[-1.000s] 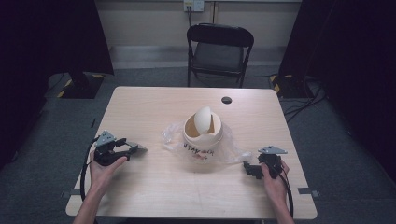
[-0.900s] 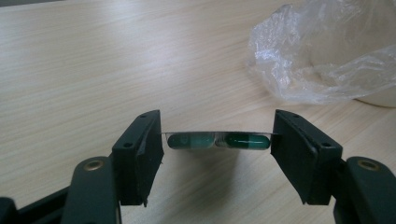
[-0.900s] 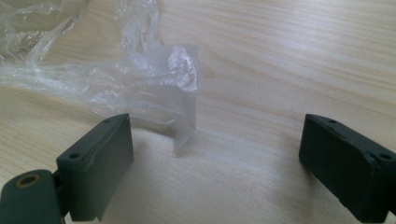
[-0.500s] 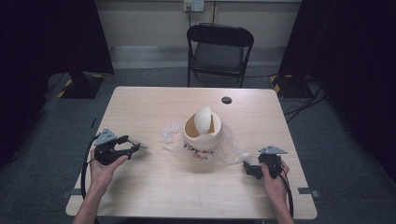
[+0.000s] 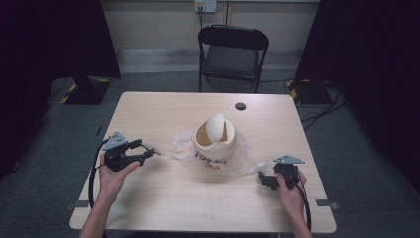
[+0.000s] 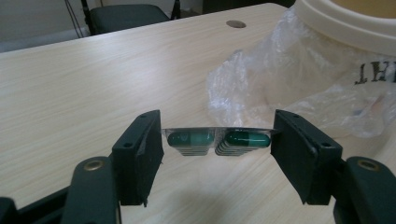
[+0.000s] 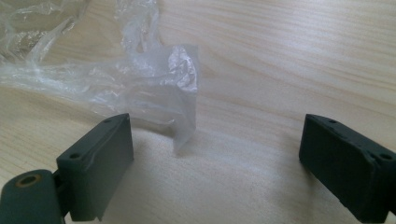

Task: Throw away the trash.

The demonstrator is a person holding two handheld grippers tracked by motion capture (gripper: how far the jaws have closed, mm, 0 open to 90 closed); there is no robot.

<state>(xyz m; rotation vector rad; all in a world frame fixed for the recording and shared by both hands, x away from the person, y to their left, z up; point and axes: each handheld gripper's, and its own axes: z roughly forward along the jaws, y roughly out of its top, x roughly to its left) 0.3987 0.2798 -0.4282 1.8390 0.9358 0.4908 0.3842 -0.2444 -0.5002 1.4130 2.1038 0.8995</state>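
Since the earlier frame the left gripper (image 5: pixel 148 150) has lifted slightly off the bench (image 5: pixel 163 213) and edged toward the bin; the right gripper (image 5: pixel 262 178) has kept its place.

Left gripper: jaws clenched on a blister strip of capsules (image 6: pixel 218 140), held by its two short ends. Left gripper view: two green capsules side by side under clear film, strip level, clear of the bench surface beneath. In the high view the strip is a small pale sliver at the jaw tips (image 5: pixel 154 150), left of the plastic bag and apart from it.

Right gripper: jaws released, standing wide with nothing between them. Right gripper view: bare wood between the jaws; a fold of the clear plastic bag (image 7: pixel 154 93) lies just ahead of the left-hand jaw, not gripped. High view: gripper low at the right front of the bench, pointing toward the bag's right edge.

Centre of bench: cream swing-lid waste bin (image 5: pixel 214 146), lid flap tilted so that the opening shows, dark lettering on its side. It stands on the crumpled clear plastic bag (image 5: pixel 245 161), which spreads out on both sides.

Other: round cable hole (image 5: pixel 240 106) in the bench behind the bin; black folding chair (image 5: pixel 233 52) beyond the far edge.
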